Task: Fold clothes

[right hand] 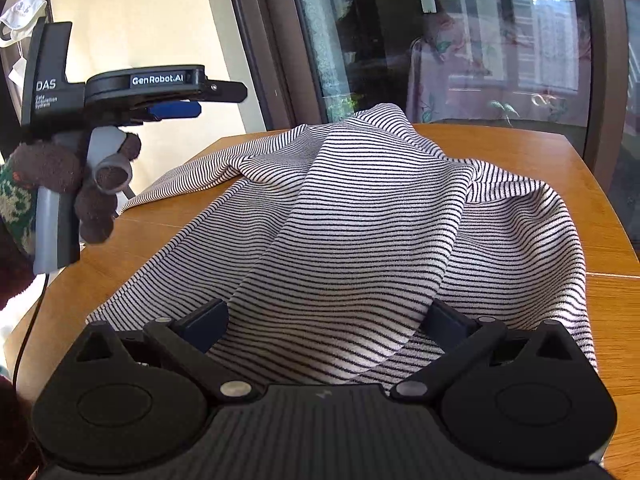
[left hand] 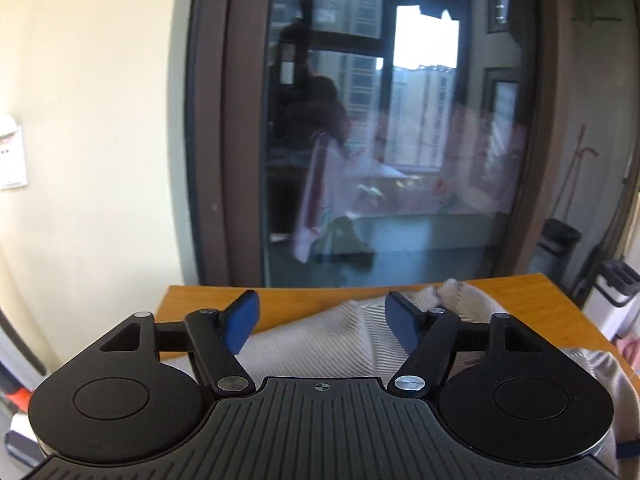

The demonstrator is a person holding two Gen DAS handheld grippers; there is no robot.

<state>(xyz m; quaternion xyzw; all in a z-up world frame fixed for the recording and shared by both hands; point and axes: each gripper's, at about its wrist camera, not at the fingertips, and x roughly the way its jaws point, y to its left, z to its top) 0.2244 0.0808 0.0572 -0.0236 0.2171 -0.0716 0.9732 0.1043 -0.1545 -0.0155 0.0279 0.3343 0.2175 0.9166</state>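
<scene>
A white shirt with thin black stripes lies crumpled on the wooden table. My right gripper sits low at the shirt's near edge. Its jaws stand wide apart, with a fold of cloth lying loosely between the dark pads and partly covering the right one. My left gripper hovers above the table's left side in a gloved hand, apart from the shirt. In the left wrist view the left gripper is open, with nothing between its blue pads. The shirt lies below it on the table.
A large glass sliding door in a brown frame stands just beyond the table's far edge, with a cream wall to its left. A dark bin and a white stand sit on the floor to the right. A face mask hangs at the upper left.
</scene>
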